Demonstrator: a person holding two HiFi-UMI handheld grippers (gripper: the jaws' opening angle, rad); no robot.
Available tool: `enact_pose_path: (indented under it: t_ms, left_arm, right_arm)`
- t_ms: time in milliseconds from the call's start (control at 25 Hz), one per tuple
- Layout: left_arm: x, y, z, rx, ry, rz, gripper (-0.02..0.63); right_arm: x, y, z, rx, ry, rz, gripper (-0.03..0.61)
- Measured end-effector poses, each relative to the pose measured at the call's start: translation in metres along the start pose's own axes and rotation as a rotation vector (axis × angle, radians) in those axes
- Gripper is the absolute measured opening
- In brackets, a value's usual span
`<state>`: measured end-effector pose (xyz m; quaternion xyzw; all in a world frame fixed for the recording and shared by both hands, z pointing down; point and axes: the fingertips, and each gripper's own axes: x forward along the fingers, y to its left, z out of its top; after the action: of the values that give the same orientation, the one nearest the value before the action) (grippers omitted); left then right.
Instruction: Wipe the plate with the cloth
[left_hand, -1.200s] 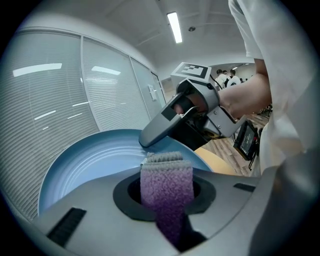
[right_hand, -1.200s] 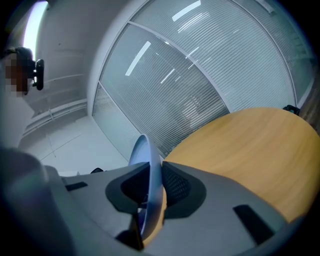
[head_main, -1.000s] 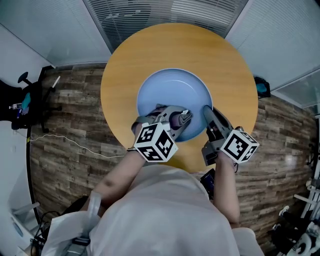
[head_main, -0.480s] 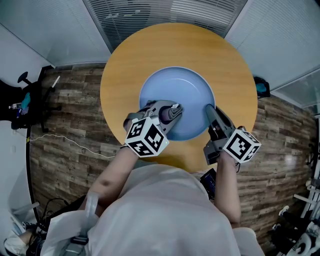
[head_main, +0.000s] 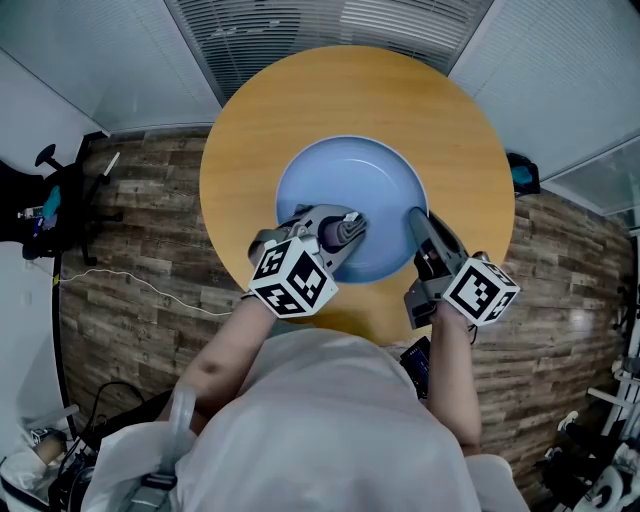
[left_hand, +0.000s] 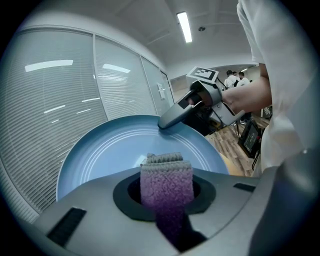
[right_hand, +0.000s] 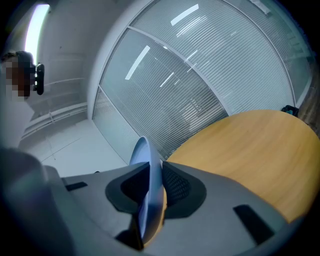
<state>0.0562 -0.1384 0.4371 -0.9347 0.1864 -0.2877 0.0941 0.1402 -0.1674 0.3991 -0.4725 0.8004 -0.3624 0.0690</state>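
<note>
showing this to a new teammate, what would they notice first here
The big blue plate sits in the middle of the round wooden table. The left gripper holds a folded purple cloth at its near left part, while the right gripper clamps its right rim.

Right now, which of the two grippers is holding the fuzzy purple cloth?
The left gripper: its jaws pinch the purple cloth over the blue plate. The right gripper clamps the plate's rim in its jaws instead, with no cloth.

Probably office: glass partitions (left_hand: 65, 100) with blinds (head_main: 300, 30), round wooden table (head_main: 300, 100), strip ceiling light (left_hand: 184, 27), plank floor (head_main: 150, 250).
</note>
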Motion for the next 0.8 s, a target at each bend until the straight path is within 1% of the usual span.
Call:
enact_pose_path:
  t_ms: [640, 800]
  left_arm:
    - [0.02, -0.027, 0.035, 0.062, -0.041, -0.08, 0.081]
    - [0.023, -0.032, 0.041, 0.064, -0.048, -0.097, 0.081]
  right_arm:
    - [0.008, 0.014, -0.004, -0.008, 0.013, 0.019, 0.074]
    - [0.008, 0.016, -0.004, -0.013, 0.013, 0.023, 0.075]
